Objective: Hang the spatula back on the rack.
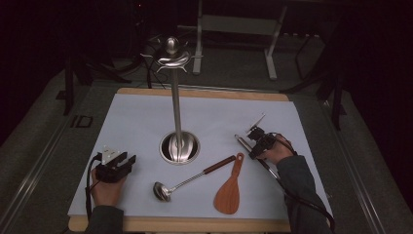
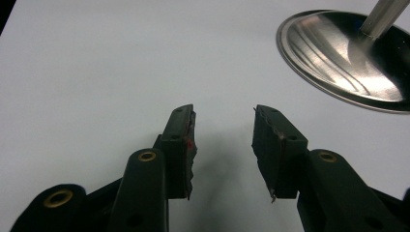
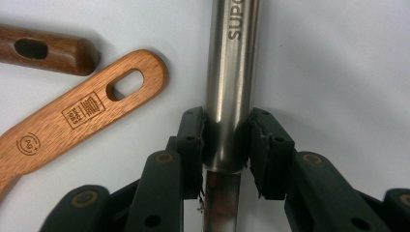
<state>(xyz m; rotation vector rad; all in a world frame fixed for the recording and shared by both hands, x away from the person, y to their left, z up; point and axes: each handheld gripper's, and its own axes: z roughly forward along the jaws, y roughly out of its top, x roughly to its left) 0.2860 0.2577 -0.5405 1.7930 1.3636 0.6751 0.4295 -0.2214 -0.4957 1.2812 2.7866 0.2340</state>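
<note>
The steel handle point(image 3: 231, 82) of a kitchen utensil lies on the white mat point(image 1: 136, 122) at the right side of the table, and the right gripper point(image 3: 226, 140) has its two black jaws set against either side of it, pinching the round tube just above where it narrows to a thinner stem. In the high view the same handle point(image 1: 242, 143) points up and left from the right gripper point(image 1: 258, 141), and its far working end is too dim to make out. Just beside it lie a wooden spatula point(image 1: 229, 187) and a ladle point(image 1: 187, 181) with a dark wooden grip. The left gripper point(image 2: 223, 140) rests low over bare mat at the left, jaws spread with nothing between them. The utensil stand point(image 1: 176, 97) rises from its round steel base point(image 2: 348, 58) at the middle.
</note>
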